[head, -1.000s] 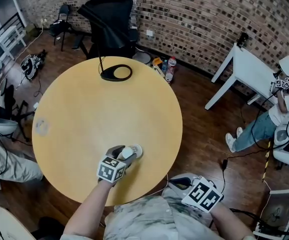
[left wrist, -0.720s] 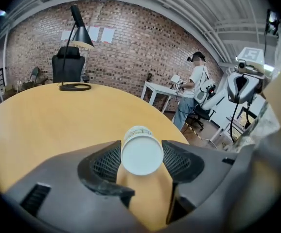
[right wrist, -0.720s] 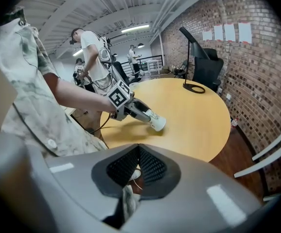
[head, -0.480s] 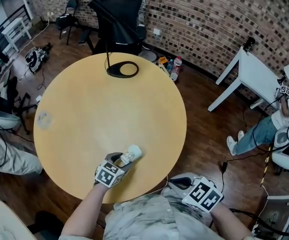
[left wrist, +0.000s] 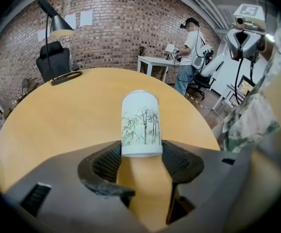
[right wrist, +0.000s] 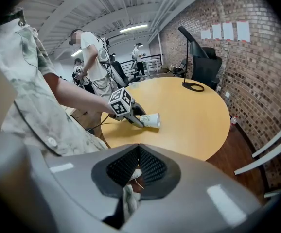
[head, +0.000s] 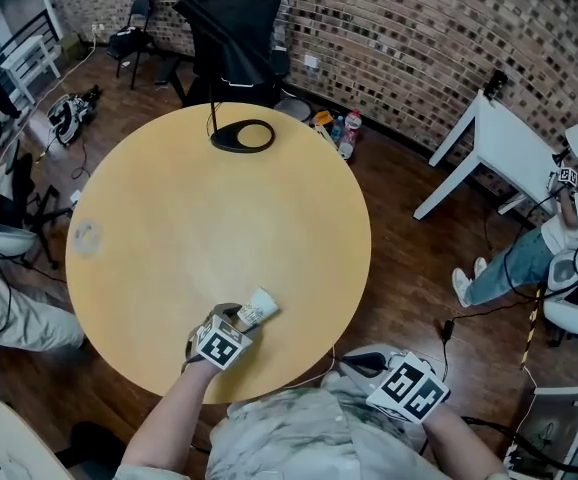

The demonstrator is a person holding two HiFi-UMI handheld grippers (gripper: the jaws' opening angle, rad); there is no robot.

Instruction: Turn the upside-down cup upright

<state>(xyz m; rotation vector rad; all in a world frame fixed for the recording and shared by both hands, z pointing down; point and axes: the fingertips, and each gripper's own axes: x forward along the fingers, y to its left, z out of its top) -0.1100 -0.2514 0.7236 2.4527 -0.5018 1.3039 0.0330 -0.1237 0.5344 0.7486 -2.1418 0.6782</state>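
Note:
A white cup [head: 258,309] with a bamboo print is held near the front edge of the round wooden table [head: 199,208]. My left gripper [head: 237,320] is shut on it. In the left gripper view the pads [left wrist: 110,160] clamp the near end of the cup [left wrist: 140,123], which points away from the gripper [left wrist: 141,152]. The right gripper view shows the cup [right wrist: 151,120] tipped on its side just above the tabletop, in the left gripper [right wrist: 141,120]. My right gripper [head: 351,365] hangs off the table by my lap, shut [right wrist: 139,150] on nothing.
A black desk lamp's ring base [head: 241,136] sits at the table's far edge, with an office chair [head: 231,28] behind it. A white side table [head: 509,143] and a seated person [head: 529,258] are to the right. Bottles [head: 341,133] stand on the floor.
The left gripper has sunk a little and rolled with the cup in it, so the cup now shows more of its side. The right gripper has stayed put.

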